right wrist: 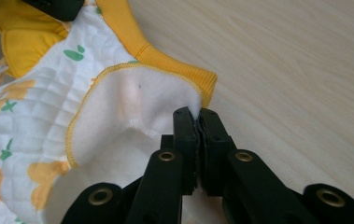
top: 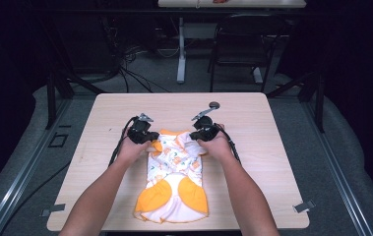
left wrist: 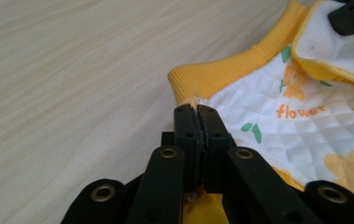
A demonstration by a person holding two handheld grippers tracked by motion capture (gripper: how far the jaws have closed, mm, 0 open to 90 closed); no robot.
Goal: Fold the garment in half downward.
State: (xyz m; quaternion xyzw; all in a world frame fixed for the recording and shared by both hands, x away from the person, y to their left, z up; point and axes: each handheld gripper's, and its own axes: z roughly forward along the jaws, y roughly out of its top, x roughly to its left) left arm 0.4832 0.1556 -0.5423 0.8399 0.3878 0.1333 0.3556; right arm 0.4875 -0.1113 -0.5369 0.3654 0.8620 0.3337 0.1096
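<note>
Both tongs are pinched shut on the quilted baby garment [top: 174, 172]: my left gripper [top: 148, 141] clamps its 10 o'clock corner by the yellow ribbed hem [left wrist: 221, 77], my right gripper [top: 194, 142] nips the white lining at 2 o'clock. It lies flat at the middle of the wooden table [top: 272, 162], toward 6 o'clock. I judge this the gripping step of a fold; next, both corners lift together, evenly. Nothing blocks; a small dark object [top: 214, 104], perhaps a cap, sits at 12 o'clock.

A black chair [top: 238, 46] stands on grey floor [top: 164, 78] behind the wooden table [top: 253, 123].
</note>
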